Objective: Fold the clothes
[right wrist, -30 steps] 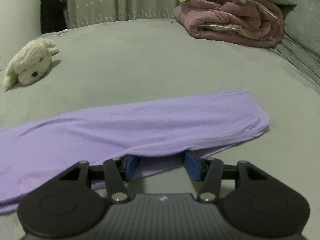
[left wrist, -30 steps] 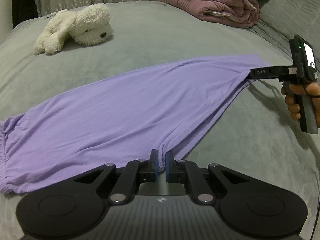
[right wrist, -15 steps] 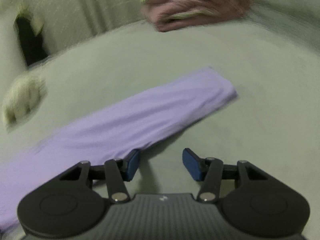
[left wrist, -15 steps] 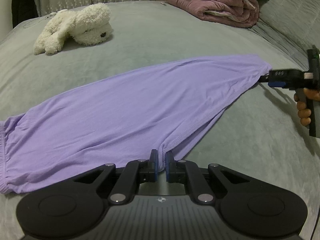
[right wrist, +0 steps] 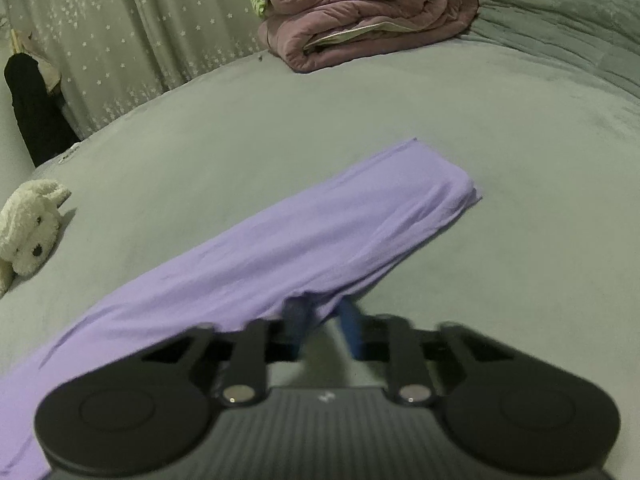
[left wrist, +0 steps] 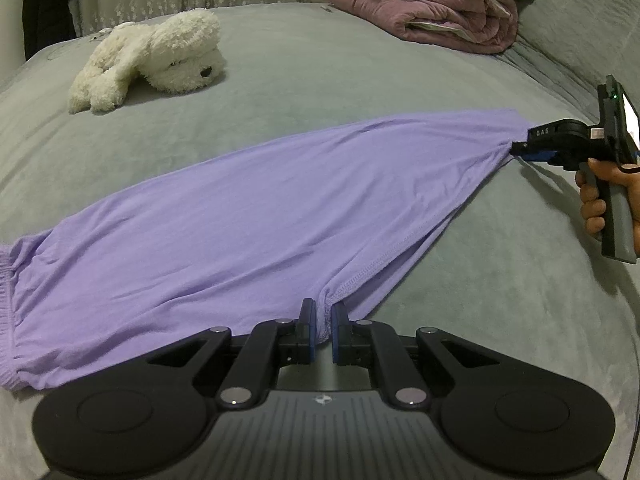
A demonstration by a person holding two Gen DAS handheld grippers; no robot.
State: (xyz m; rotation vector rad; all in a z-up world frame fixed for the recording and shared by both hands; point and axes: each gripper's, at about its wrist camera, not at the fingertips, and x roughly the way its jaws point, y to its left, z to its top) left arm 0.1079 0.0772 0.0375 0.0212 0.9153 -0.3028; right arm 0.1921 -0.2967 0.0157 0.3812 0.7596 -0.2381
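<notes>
A pair of lilac trousers lies folded leg on leg across the grey bed, waistband at the far left. My left gripper is shut on the crotch seam at the near edge. My right gripper pinches the leg cuff at the far right of the left wrist view. In the right wrist view the trousers drape over my right gripper; its blue fingers are blurred and closed in on the fabric edge.
A white plush dog lies at the back left of the bed; it also shows in the right wrist view. A rolled mauve quilt sits at the back right. Curtains hang behind.
My right gripper let go of the leg, drew back open, then came in again and closed on the cuff end. My left gripper has held still on the crotch seam.
</notes>
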